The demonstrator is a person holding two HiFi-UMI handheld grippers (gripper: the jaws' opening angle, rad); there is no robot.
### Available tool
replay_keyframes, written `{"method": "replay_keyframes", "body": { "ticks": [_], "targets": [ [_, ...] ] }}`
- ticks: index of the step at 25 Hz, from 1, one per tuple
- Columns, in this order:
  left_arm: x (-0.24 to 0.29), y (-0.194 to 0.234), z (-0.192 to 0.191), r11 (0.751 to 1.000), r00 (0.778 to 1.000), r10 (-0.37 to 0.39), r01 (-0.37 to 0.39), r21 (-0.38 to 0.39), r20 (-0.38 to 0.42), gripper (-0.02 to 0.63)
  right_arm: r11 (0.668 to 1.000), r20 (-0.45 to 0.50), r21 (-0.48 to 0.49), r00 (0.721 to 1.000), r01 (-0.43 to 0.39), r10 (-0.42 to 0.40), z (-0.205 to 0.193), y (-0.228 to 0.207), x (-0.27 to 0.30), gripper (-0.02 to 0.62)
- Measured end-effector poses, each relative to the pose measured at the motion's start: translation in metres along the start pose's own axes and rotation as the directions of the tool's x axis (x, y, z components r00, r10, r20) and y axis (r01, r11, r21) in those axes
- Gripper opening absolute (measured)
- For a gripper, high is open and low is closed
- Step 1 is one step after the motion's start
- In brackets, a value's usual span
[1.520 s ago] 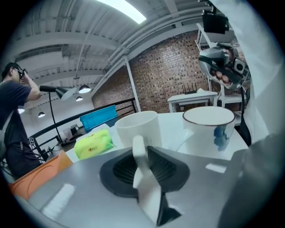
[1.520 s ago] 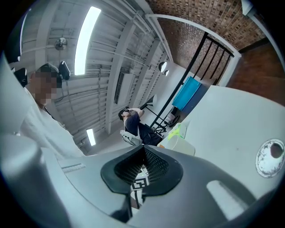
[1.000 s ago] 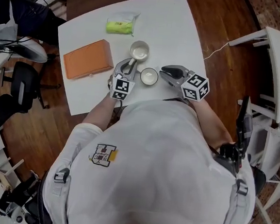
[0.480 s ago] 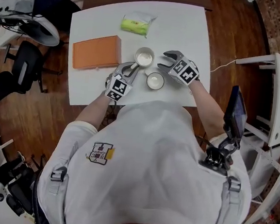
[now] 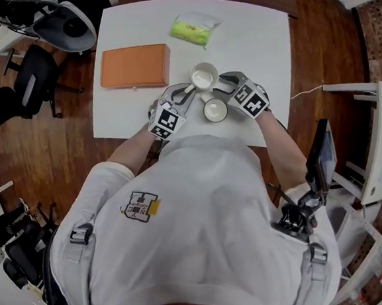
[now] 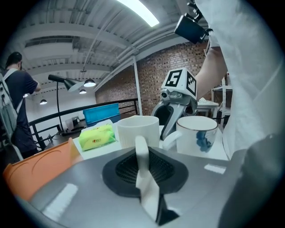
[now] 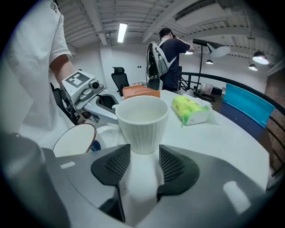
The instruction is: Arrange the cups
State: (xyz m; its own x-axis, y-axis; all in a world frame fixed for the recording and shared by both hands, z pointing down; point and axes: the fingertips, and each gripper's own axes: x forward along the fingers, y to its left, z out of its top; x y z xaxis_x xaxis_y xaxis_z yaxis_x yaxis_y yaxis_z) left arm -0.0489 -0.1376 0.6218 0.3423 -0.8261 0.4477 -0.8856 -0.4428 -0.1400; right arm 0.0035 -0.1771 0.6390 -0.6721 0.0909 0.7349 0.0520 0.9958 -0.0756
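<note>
A white ribbed cup [image 5: 204, 75] [image 7: 142, 120] stands on the white table [image 5: 128, 110], with a white mug with a blue mark [image 5: 215, 109] [image 6: 197, 136] just in front of it. My left gripper [image 5: 185, 95] [image 6: 142, 153] is shut on the ribbed cup's thin handle. My right gripper [image 5: 218, 83] [image 7: 144, 153] reaches in from the right. Its jaws have just been opening and then closing a little. The cup's foot stands between its fingertips, and I see no firm press of the pads.
An orange box [image 5: 135, 65] lies at the table's left and a green tissue packet [image 5: 195, 29] near its far edge. Office chairs [image 5: 30, 88] stand left of the table. A person with a backpack [image 7: 167, 62] stands beyond the table.
My right gripper has swung from beside the mug up to the ribbed cup, rolled over and opened its jaws. The left gripper has stayed on the handle.
</note>
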Motion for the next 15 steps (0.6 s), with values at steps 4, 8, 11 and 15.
{"method": "replay_keyframes", "body": {
  "ticks": [4,8,11,15],
  "targets": [
    [0.004,-0.001,0.01,1.0,1.0,-0.009,0.009,0.009,0.025,0.035,0.999,-0.037,-0.053,0.999,0.009,-0.011,0.005,-0.001,0.001,0.195],
    [0.0,-0.001,0.01,1.0,0.999,-0.012,0.011,0.024,0.039,0.034,0.996,-0.06,-0.086,0.998,0.008,-0.013,0.006,0.0,0.002,0.17],
    [-0.003,-0.002,0.014,0.999,0.998,-0.016,0.015,0.035,0.057,0.034,0.993,-0.06,-0.113,0.998,0.017,-0.024,0.008,0.0,-0.001,0.165],
    [-0.008,0.003,0.028,0.999,0.996,-0.007,0.002,0.046,0.092,0.035,0.988,-0.05,-0.152,0.998,0.039,-0.047,0.022,-0.004,-0.011,0.158]
  ]
}}
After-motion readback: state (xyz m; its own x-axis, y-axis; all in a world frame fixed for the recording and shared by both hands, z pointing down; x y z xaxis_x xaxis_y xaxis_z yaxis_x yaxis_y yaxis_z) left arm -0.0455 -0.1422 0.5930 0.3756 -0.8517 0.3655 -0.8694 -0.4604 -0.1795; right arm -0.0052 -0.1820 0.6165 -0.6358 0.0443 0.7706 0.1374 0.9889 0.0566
